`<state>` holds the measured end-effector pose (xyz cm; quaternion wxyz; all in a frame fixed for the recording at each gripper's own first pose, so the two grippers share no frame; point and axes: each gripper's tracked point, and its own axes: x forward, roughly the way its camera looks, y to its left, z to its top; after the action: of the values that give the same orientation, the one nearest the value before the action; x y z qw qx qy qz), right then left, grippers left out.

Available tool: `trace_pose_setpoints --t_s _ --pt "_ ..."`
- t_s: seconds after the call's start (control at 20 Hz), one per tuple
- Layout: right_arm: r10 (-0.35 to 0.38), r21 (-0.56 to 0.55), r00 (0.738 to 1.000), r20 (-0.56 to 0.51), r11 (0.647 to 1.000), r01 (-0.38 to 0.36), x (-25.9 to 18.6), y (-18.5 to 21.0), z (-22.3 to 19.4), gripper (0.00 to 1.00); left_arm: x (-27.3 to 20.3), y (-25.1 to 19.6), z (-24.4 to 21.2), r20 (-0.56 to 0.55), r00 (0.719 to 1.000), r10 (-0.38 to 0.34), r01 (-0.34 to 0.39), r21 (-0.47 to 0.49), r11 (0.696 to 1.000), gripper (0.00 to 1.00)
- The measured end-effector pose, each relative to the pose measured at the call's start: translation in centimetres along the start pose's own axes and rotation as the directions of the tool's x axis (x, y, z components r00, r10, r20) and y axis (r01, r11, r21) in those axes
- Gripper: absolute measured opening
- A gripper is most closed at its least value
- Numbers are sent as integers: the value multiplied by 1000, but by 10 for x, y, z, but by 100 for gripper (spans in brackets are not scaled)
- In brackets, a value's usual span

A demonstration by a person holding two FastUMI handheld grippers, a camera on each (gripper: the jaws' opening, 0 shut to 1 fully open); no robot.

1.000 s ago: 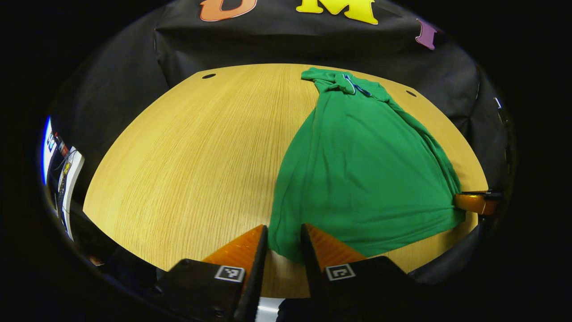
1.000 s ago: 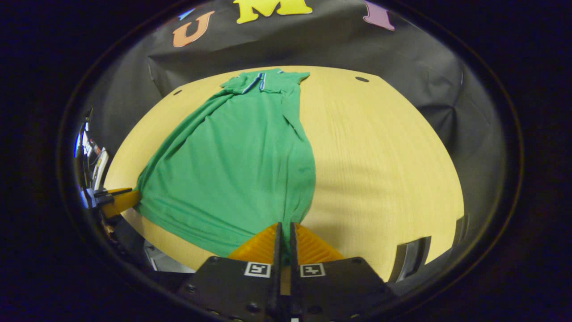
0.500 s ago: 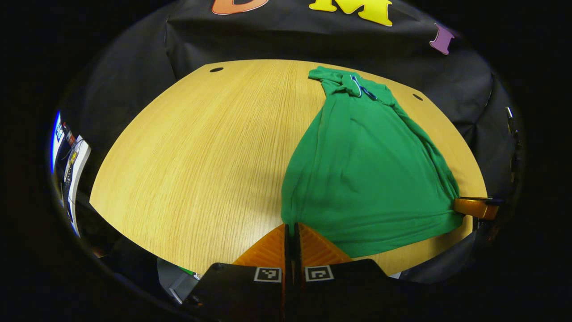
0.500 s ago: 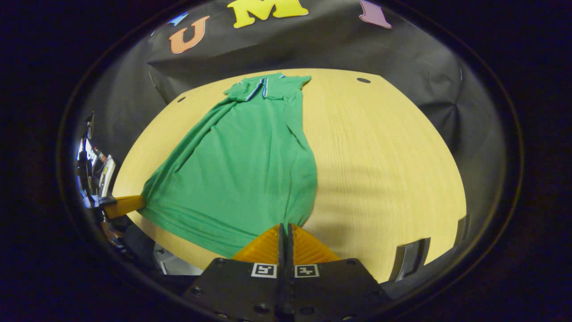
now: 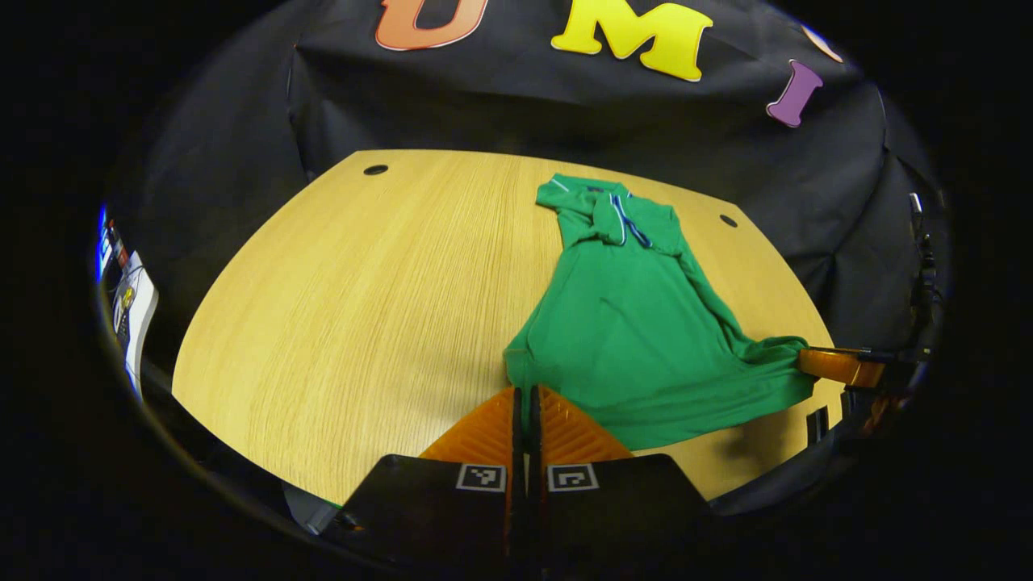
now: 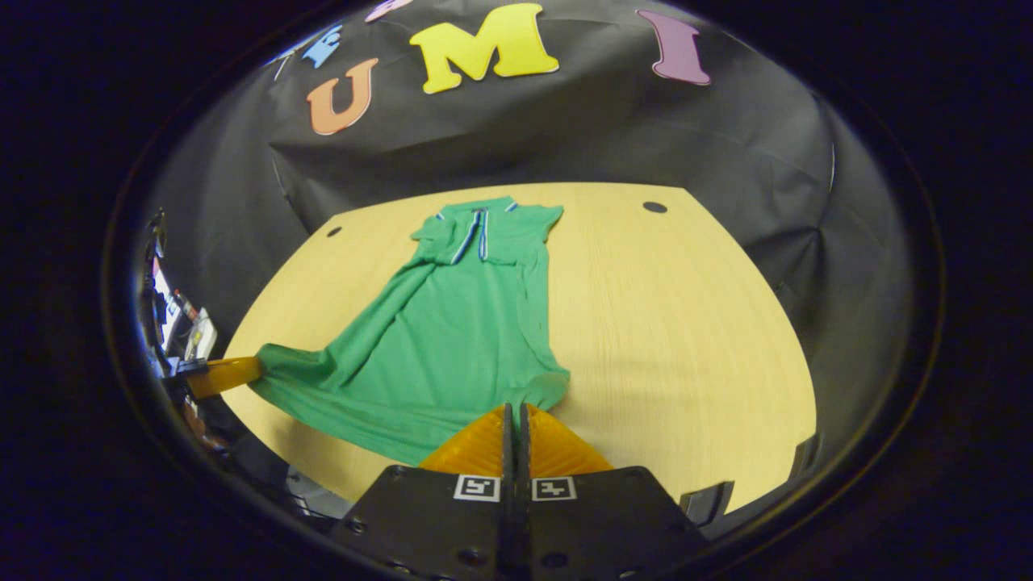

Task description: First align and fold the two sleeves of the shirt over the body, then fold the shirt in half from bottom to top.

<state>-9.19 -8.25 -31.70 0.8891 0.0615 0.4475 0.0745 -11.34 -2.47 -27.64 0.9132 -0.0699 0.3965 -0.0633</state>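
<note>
In the left gripper view, the left gripper [image 5: 523, 395] is clamped tight on the near left bottom corner of the green shirt [image 5: 637, 323], which lies on the table [image 5: 347, 307] with its collar at the far end; the right gripper [image 5: 835, 365] pinches the other bottom corner at the table's right edge. In the right gripper view, the right gripper [image 6: 512, 413] is closed on its hem corner, and the lifted hem sags between it and the left gripper [image 6: 222, 373].

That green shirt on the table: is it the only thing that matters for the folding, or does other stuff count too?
Part of the job:
green shirt
left gripper, shut on its bottom corner
right gripper, shut on the other corner

Just there:
wooden table
clutter beyond the table's edge
</note>
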Motion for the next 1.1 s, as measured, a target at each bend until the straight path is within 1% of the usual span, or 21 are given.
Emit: trace_pose_setpoints --t_s 0.2,0.3,0.5,0.6,0.75,0.95,1.1 --pt "7 21 997 82 1000 -9 -4 6 48 1 5 -5 42 69 998 -14 12 30 999 6" --pt "6 26 993 118 1000 -9 -6 6 68 0 7 -9 61 95 995 -25 21 48 999 6" --pt "7 17 984 177 1000 -10 -5 7 117 0 17 -15 110 169 985 -42 33 53 998 6" --pt "11 2 979 204 1000 -12 1 9 141 0 26 -14 139 208 978 -33 21 62 998 6" --pt "30 -42 972 233 999 -20 13 11 176 1 40 -18 174 252 967 -31 20 45 999 6" --pt "39 -45 963 268 999 -28 38 9 228 0 63 -18 216 281 960 -16 4 45 999 6" --pt "40 -50 957 286 998 -27 58 8 268 0 83 -23 248 298 954 -28 14 49 999 6"
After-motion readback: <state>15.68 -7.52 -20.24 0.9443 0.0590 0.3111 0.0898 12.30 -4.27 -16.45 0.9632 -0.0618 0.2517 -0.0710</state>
